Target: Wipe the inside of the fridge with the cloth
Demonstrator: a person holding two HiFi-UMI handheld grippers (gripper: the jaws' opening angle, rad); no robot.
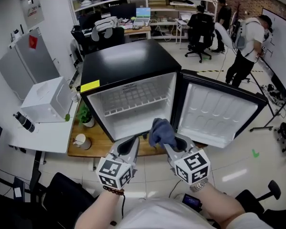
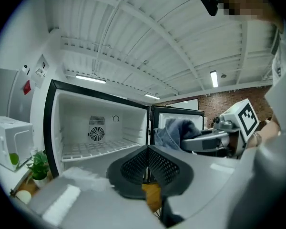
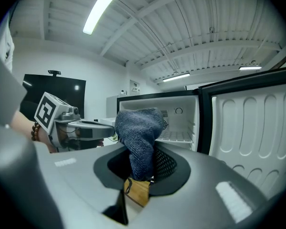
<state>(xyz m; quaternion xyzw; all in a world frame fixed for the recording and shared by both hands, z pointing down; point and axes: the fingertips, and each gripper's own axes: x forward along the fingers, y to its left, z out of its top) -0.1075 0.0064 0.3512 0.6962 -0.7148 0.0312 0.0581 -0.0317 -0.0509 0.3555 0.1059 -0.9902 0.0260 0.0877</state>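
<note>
A small black fridge (image 1: 128, 66) stands with its door (image 1: 219, 113) swung wide to the right, showing a white interior (image 1: 133, 104) and a wire shelf (image 2: 97, 147). My right gripper (image 1: 168, 144) is shut on a bunched blue cloth (image 1: 161, 131), held in front of the fridge opening. The blue cloth (image 3: 140, 135) sticks up between the jaws in the right gripper view. My left gripper (image 1: 133, 144) hovers just left of it, shut and holding nothing; its mesh pads meet in the left gripper view. The left gripper (image 2: 147, 163) points into the fridge interior.
A white box (image 1: 45, 99) sits on the white table left of the fridge, with a small potted plant (image 1: 86, 116) and a cup (image 1: 79, 140) on the wooden board below. People (image 1: 250, 46) stand and sit at desks behind. An office chair (image 1: 200, 37) lies beyond the fridge.
</note>
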